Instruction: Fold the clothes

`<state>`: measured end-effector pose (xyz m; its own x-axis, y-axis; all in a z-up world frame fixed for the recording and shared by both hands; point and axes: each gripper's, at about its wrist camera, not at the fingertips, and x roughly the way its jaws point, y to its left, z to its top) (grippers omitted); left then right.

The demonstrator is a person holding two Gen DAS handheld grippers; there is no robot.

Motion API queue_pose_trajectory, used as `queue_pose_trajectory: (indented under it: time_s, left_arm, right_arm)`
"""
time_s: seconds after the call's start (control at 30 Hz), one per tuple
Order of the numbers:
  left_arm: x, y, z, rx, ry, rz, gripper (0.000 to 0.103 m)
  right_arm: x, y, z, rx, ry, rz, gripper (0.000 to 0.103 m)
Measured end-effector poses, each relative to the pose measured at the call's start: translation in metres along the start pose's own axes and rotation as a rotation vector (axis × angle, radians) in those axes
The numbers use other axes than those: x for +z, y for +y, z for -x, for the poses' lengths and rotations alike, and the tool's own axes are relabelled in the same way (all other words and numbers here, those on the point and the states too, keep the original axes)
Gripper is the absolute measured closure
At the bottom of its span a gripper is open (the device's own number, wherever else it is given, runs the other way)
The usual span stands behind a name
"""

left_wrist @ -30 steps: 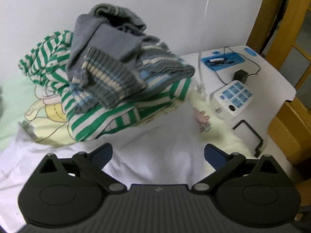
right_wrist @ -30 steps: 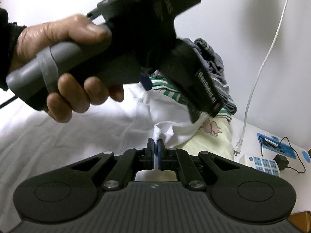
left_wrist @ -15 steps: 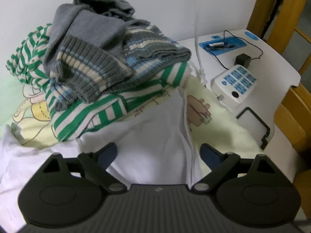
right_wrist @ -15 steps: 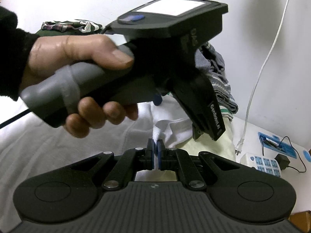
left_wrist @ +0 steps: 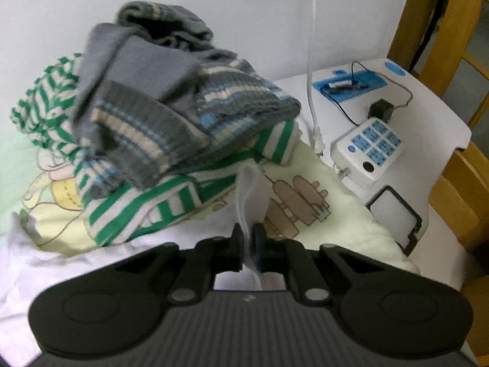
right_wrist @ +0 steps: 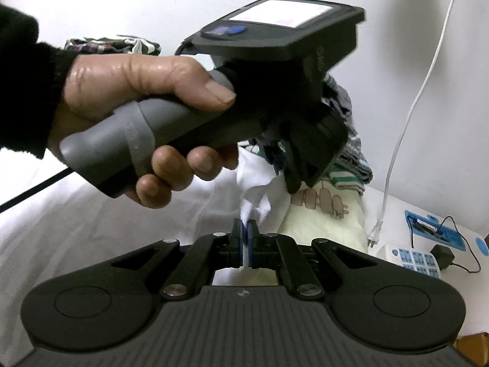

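White fabric of a white garment [left_wrist: 249,183] is pinched in the closed left gripper [left_wrist: 248,241] at lower centre of the left wrist view. Another fold of it [right_wrist: 253,202] is clamped in the closed right gripper [right_wrist: 245,238]. A grey striped sweater [left_wrist: 159,107] is piled on a green-striped garment [left_wrist: 146,202] at centre left, behind the white garment.

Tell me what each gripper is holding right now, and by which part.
Both hold the white garment: the left gripper pinches a raised fold of it, the right gripper a bunched edge nearby.
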<state>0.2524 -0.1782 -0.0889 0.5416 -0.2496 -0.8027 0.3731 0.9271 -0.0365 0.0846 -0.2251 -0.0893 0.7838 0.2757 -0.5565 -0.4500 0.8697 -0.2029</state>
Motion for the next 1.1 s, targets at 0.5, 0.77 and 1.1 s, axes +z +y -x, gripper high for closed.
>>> queue_pose_trajectory:
  time_s: [0.5,0.77,1.1]
  left_arm:
    - [-0.021,0.082,0.089,0.109,-0.113,0.102,0.101]
    - [-0.064,0.147,0.129,0.133,-0.144,0.154,0.103]
    - [-0.126,0.223,0.151,0.152,-0.122,0.22,0.103]
  right_arm:
    - [0.048,0.026,0.009,0.138,-0.034,-0.227,0.101]
    - [0.068,0.09,0.001,0.164,-0.026,-0.255,0.101]
    - [0.074,0.161,-0.022,0.162,0.026,-0.293,0.101]
